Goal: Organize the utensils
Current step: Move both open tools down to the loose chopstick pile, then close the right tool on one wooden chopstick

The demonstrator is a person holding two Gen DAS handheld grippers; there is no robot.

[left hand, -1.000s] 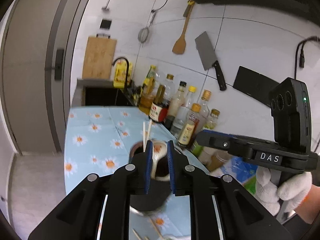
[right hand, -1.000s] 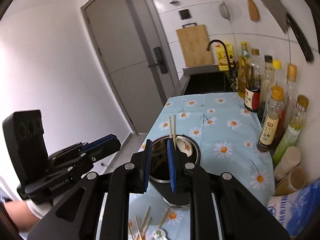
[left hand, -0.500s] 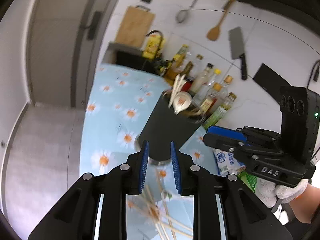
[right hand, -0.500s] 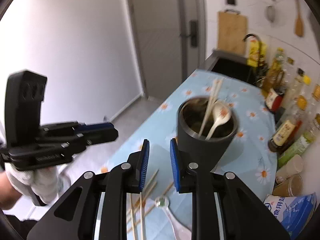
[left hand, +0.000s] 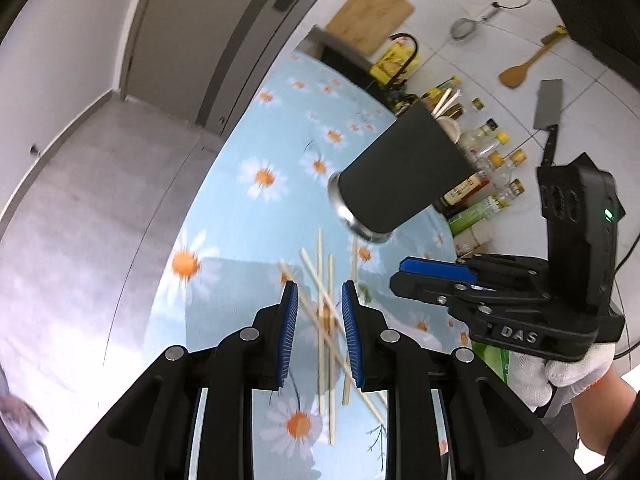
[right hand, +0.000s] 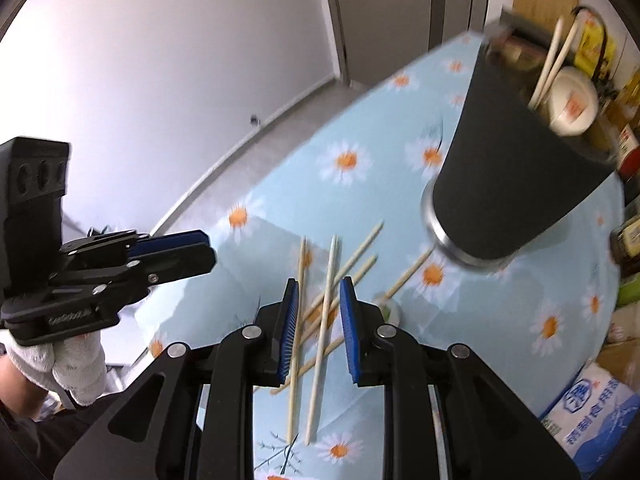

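Daisy-print counter [right hand: 520,320] carries loose chopsticks [right hand: 324,308] near the black utensil holder [right hand: 516,168]; my left claw [left hand: 318,300] and right claw [right hand: 319,292] hover above, both parted, empty.

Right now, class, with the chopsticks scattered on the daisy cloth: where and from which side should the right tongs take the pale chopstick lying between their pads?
Grip the pale chopstick near its middle, coming straight down from above. It lies flat on the tablecloth, roughly along the right tongs, so the open pads already straddle its thin width. It crosses other chopsticks there, so a neighbour may come along.

black grippers, blue ribbed fingers [left hand: 289,332], white knit gloves [left hand: 560,376].
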